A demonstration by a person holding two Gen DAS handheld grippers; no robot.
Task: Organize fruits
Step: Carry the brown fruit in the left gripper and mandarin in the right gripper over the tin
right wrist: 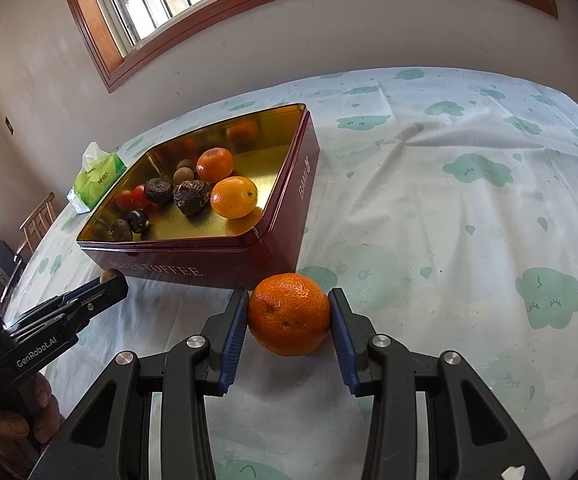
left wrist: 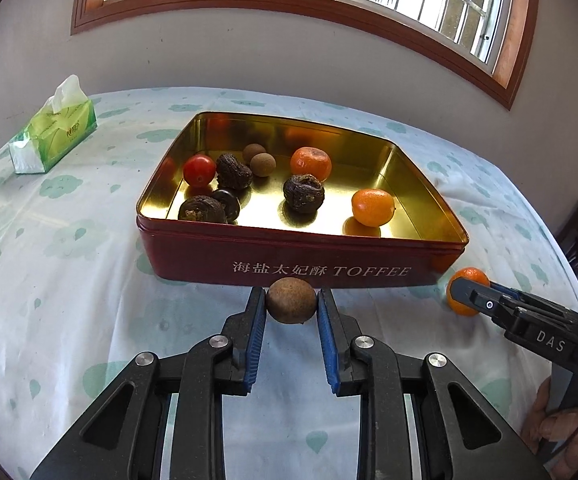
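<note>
Clearly your red toffee tin [left wrist: 301, 260] sits open on the clothed table [left wrist: 69, 320] as the collecting place, which is why tangerines, dark wrinkled fruits, small brown round ones and a cherry tomato [left wrist: 199, 170] already lie loose on its gold floor, with room left near the front wall. You have two fruits outside it, both on the cloth just in front of that wall, and each is taken side-on so it can, I judge, be lifted over the rim. Your right gripper [right wrist: 289, 316] pinches the tangerine [right wrist: 289, 314] between its blue pads, near the tin's front right corner; the fruit fills the gap, centred at the fingertips. Your left gripper [left wrist: 291, 306] is clamped on the small brown fruit [left wrist: 291, 300], held right at the tips of the fingers [left wrist: 255, 312], just short of the tin's lettered wall
</note>
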